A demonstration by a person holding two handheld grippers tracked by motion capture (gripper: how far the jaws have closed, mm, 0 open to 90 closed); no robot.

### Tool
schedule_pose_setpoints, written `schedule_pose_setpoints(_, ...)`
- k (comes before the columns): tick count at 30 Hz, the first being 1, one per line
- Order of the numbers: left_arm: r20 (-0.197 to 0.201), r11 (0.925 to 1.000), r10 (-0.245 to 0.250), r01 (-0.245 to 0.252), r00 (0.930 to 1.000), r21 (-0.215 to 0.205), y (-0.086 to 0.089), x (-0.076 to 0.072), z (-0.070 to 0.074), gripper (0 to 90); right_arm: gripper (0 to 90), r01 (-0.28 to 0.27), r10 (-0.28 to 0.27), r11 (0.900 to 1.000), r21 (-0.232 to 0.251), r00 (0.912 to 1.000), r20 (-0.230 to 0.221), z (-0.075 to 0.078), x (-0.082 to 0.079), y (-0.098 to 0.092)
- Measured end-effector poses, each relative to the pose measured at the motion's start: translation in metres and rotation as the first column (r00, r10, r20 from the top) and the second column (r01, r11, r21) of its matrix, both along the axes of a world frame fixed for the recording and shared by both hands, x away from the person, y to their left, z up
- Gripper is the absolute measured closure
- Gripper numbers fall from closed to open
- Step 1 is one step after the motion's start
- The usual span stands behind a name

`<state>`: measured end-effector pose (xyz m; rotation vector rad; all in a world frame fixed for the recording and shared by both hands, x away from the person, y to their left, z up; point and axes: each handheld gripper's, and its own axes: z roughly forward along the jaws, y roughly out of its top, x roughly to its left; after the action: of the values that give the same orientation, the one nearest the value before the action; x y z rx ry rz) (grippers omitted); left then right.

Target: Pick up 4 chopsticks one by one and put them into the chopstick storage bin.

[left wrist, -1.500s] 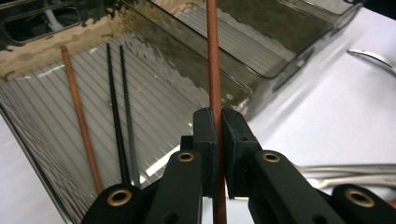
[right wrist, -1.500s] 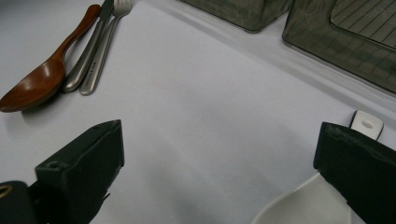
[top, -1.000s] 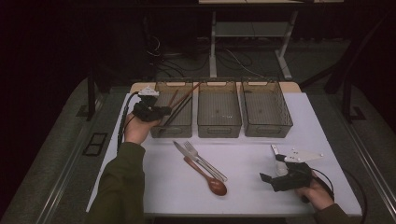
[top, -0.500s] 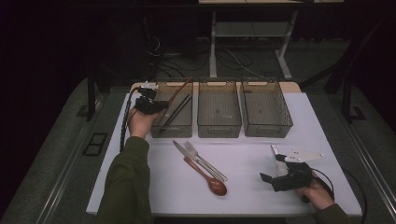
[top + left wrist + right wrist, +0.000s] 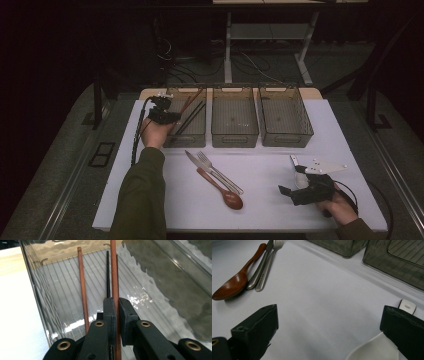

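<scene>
My left gripper (image 5: 172,118) (image 5: 116,301) is at the near left wall of the left clear bin (image 5: 176,136), shut on a brown wooden chopstick (image 5: 114,270) that points into the bin. In the bin lie a second brown chopstick (image 5: 82,285) and a black chopstick (image 5: 108,275). My right gripper (image 5: 292,179) (image 5: 329,322) rests low at the table's front right with its jaws wide open. A white ceramic spoon (image 5: 374,347) (image 5: 299,179) lies under its right jaw, not gripped.
A middle bin (image 5: 234,135) and a right bin (image 5: 286,136) stand beside the left one. A wooden spoon (image 5: 225,192), a knife (image 5: 192,159) and a fork (image 5: 220,175) lie together on the white table (image 5: 260,210) at centre front.
My left gripper has shifted a little toward the left bin and sunk, with the brown chopstick still in it. The right gripper has stayed put.
</scene>
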<state>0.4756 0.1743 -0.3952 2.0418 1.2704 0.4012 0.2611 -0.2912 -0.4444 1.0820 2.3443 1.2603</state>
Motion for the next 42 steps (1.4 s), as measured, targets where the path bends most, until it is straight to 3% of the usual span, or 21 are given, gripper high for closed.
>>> schedule_pose_setpoints(6, -0.009, 1.0, -0.004, 0.004, 1.0, 0.008, -0.002, 0.0, -0.002, 83.4, 1.6, -0.001, 0.001, 1.0, -0.001, 1.0, 0.001, 0.0, 0.0, 0.0)
schedule_pose_setpoints(16, -0.001, 1.0, -0.01, 0.01, 1.0, -0.002, -0.003, 0.0, -0.002, 74.9, 1.6, -0.001, 0.001, 1.0, 0.0, 1.0, 0.0, 0.0, 0.0, 0.0)
schedule_pose_setpoints(27, 0.033, 0.9964, -0.067, 0.069, 0.9972, -0.05, -0.003, -0.008, 0.009, 59.3, 1.6, 0.0, 0.0, 1.0, 0.001, 1.0, -0.003, 0.0, 0.001, 0.0)
schedule_pose_setpoints(39, 0.111, 0.9803, -0.182, 0.189, 0.9771, -0.058, -0.008, -0.035, 0.023, 43.5, 1.6, 0.012, -0.012, 1.0, -0.001, 0.9999, -0.007, -0.001, 0.004, 0.001)
schedule_pose_setpoints(42, 0.13, 0.9732, -0.199, 0.212, 0.9713, -0.09, -0.008, -0.046, 0.025, 40.7, 1.6, 0.013, -0.013, 1.0, -0.003, 0.9999, -0.009, -0.002, 0.004, 0.002)
